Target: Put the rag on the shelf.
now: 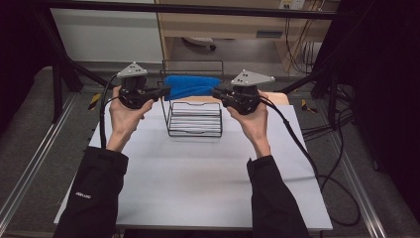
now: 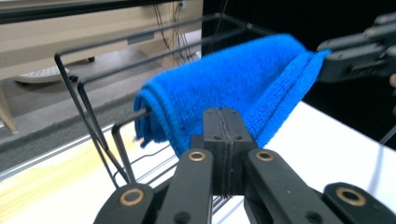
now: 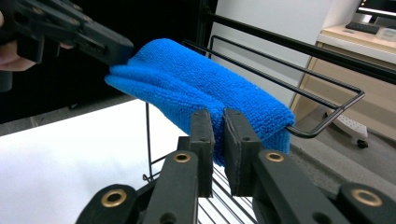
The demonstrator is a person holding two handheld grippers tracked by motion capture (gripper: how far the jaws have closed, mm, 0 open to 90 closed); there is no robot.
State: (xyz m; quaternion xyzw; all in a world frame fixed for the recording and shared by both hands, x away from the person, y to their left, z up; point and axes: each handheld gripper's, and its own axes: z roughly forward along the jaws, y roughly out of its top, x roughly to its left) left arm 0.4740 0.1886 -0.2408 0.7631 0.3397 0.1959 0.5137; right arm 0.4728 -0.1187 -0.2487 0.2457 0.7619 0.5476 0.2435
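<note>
Sleeve lettering blurred, perhaps "Oakland"; blue cloth on wire rack.

From my position, the white tabletop is evenly lit from overhead; surroundings at 9 and 3 o'clock fall dark. Gripper views blur softly in the background.

White table top, pale wooden cabinet behind, black cables alongside.
</note>
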